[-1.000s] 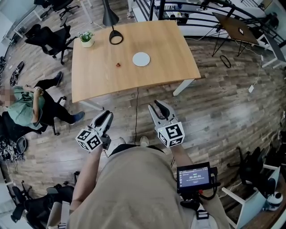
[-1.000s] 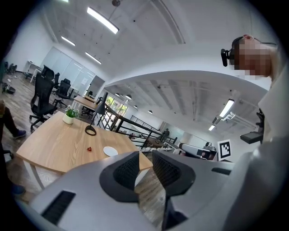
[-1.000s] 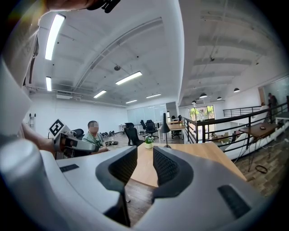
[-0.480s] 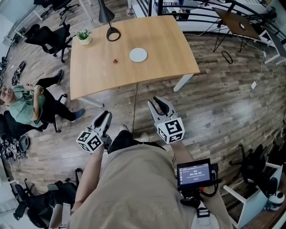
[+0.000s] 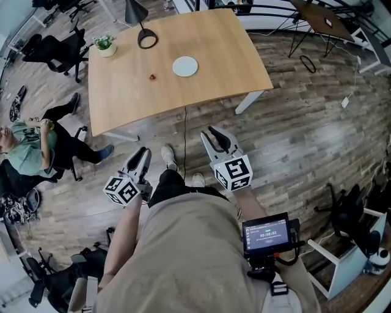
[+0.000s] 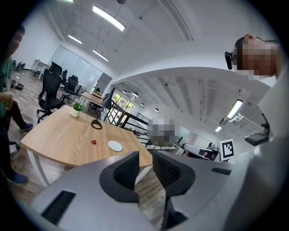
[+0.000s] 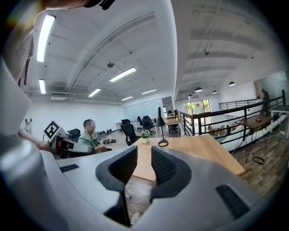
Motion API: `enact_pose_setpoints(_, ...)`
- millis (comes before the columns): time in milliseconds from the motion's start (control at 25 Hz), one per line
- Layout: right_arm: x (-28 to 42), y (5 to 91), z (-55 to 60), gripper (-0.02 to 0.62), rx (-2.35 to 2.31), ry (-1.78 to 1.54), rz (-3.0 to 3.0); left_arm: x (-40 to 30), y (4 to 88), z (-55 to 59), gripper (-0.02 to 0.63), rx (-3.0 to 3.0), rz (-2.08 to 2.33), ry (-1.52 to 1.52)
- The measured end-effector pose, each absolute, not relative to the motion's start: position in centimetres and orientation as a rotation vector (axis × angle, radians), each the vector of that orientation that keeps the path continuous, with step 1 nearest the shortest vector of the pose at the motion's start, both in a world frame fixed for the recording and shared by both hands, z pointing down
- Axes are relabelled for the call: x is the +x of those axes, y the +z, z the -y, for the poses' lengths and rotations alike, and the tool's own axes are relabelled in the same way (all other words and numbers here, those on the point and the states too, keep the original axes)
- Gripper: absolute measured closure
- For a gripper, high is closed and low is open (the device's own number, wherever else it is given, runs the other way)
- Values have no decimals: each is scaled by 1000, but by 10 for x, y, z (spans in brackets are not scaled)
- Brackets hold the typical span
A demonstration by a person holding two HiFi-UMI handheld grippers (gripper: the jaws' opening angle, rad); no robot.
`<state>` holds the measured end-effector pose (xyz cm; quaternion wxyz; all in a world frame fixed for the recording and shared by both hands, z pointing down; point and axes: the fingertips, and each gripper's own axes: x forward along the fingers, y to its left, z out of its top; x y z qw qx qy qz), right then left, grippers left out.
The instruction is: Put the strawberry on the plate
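Note:
A small red strawberry point(image 5: 152, 77) lies on the wooden table point(image 5: 226, 49), a little left of a round white plate point(image 5: 185, 66). Both grippers hang over the wooden floor, well short of the table's near edge. My left gripper point(image 5: 142, 156) points toward the table with a narrow gap between its jaws and nothing in it. In the left gripper view the strawberry point(image 6: 94, 142) and the plate point(image 6: 115, 145) show far ahead of the gripper point(image 6: 145, 164). My right gripper point(image 5: 214, 133) is likewise slightly open and holds nothing; in its own view the gripper point(image 7: 144, 164) faces the table point(image 7: 189, 149).
A black desk lamp point(image 5: 142, 27) and a small potted plant point(image 5: 105, 44) stand at the table's far side. A person point(image 5: 27, 150) sits at the left among office chairs point(image 5: 55, 46). A dark table point(image 5: 321, 18) and a railing are behind on the right.
The table has slid up and left in the head view, and a foot has stepped forward. Both grippers keep their pose and the same narrow gap.

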<state>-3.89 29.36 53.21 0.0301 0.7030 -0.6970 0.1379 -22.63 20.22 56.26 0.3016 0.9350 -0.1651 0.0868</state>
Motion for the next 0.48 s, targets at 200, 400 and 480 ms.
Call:
enact_pose_setpoints(200, -38, 537, -262, 500, 2170, 457, 2106, -213, 575, -163, 532, 2452, 386, 247)
enact_pose_setpoints(400, -27, 548, -221, 500, 2179, 505, 2044, -188, 579, -110, 532, 2450, 328, 241)
enact_pose_setpoints(480, -26, 545, -202, 500, 2192, 511, 2022, -182, 580, -88, 532, 2456, 299, 249)
